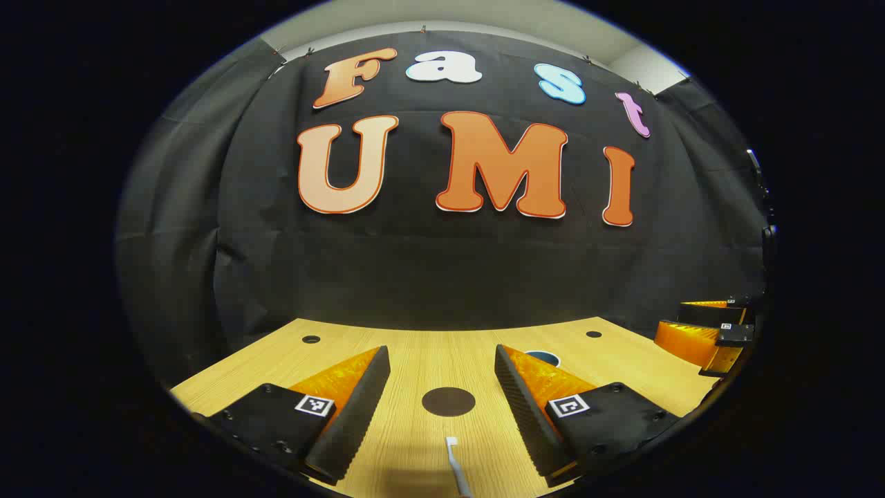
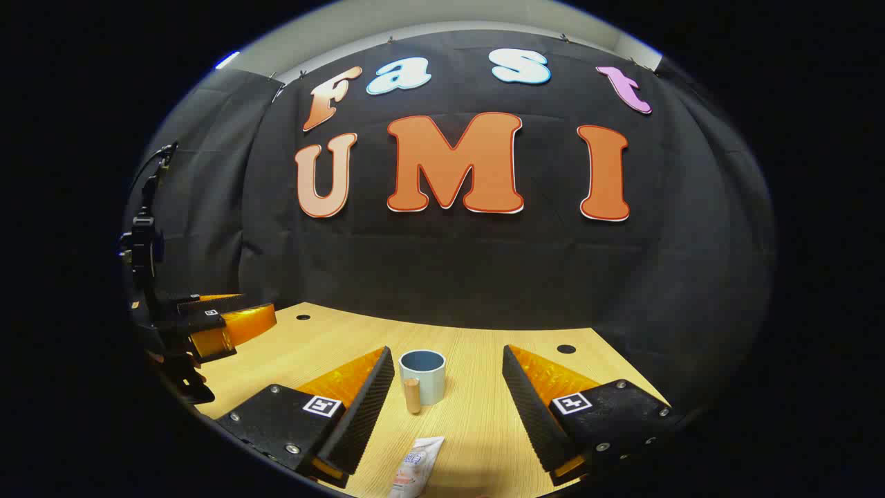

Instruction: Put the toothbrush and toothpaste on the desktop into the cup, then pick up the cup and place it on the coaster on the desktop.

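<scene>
On the wooden desktop [image 2: 484, 415], we list the task's pieces as they lie: a toothbrush [image 1: 456, 463] flat at the near edge in the left gripper view, bristle end pointing toward a dark round coaster [image 1: 448, 401]; a toothpaste tube [image 2: 417, 470] flat at the near edge in the right gripper view; a pale blue cup [image 2: 423, 375] upright beyond it, with a small wooden peg-like piece [image 2: 412, 395] just beside its base, whether handle or separate item we cannot tell. Risks, as we judge them: both toothbrush and tube lie low on the wood, so a shallow approach could push them along instead of lifting them; the tube is soft and may fold or slip under a pinch; the cup is light-looking and could tip when a long item drops in off-centre or strikes its rim. Left gripper [image 1: 442, 394]: fingers spread wide, holding nothing, toothbrush and coaster framed between them, touching neither. Right gripper [image 2: 449, 394]: fingers likewise wide apart, empty, cup and tube between them, clear of both.
</scene>
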`<state>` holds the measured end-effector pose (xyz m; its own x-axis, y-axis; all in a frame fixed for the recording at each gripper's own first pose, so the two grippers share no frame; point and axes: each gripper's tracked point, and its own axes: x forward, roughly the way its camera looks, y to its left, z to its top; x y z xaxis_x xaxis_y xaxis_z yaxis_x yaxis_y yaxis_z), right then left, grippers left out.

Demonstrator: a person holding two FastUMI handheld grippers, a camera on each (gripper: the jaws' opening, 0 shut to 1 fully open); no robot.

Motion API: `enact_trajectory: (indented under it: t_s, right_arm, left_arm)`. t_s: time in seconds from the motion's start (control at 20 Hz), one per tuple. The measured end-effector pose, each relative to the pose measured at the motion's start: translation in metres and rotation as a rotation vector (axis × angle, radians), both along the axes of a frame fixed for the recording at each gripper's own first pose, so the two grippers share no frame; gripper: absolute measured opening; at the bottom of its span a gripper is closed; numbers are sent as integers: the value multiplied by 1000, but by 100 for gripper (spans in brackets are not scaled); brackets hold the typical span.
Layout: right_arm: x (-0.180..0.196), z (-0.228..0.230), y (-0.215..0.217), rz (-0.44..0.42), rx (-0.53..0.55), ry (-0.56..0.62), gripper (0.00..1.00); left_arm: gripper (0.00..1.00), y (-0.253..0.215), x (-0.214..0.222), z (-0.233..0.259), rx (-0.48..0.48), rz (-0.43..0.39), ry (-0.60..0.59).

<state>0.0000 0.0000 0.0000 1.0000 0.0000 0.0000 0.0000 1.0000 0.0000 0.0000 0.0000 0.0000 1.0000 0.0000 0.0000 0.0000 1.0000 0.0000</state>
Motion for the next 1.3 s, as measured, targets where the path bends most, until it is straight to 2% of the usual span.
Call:
enact_trajectory:
  t_s: [0.3,0.8,1.05,1.3]
  right_arm:
    - [-1,5,-2,-27,-38,-29,96]
    - [-3,8,2,-20,-69,-57,99]
    - [-1,3,1,-22,-81,-36,99]
    - [2,-10,4,10,-60,54,98]
  left_arm:
    - [97,1,-3,5,23,7,-24]
    - [97,-3,-6,7,20,5,-31]
    - [98,-6,-6,1,31,3,-9]
    - [97,-8,0,-11,1,-13,60]
